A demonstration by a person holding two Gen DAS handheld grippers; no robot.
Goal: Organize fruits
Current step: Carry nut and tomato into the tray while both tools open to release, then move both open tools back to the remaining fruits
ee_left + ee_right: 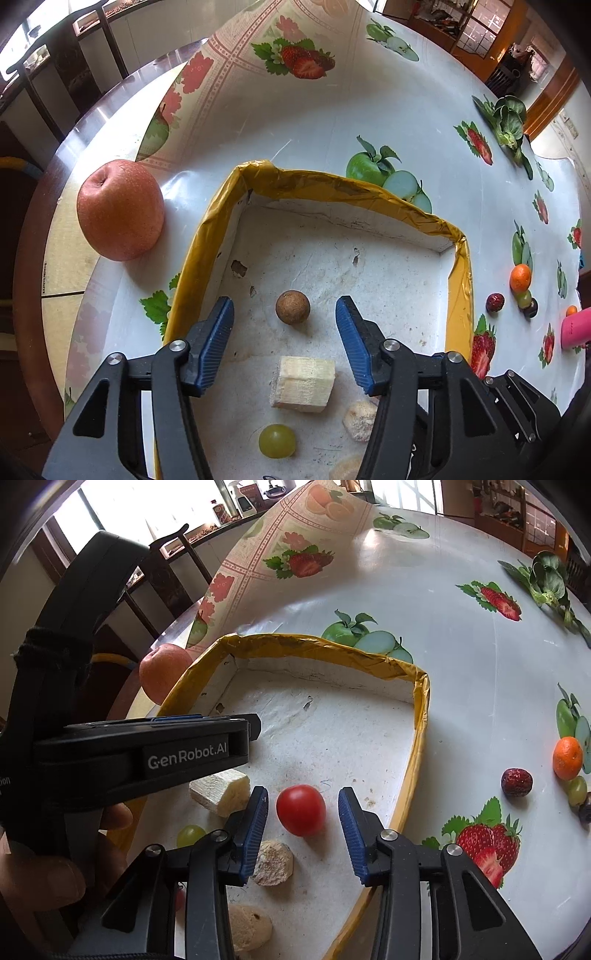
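Yellow-taped, the shallow white tray (460, 273) already holds a small round brown fruit (292, 307) lying free between the spread jaws of the left gripper (284, 314). Right gripper (303, 808), jaws apart, straddles the red cherry tomato (301, 809) near the tray's right edge; both should lift straight up, clear of the fruit.

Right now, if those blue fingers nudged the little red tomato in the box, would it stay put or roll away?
The tomato would probably roll: it looks round and smooth and lies loose on the flat floor of the box. Its skin looks glossy, so it may slip between the pads. It is likely soft, so a hard squeeze from the right gripper could bruise it.
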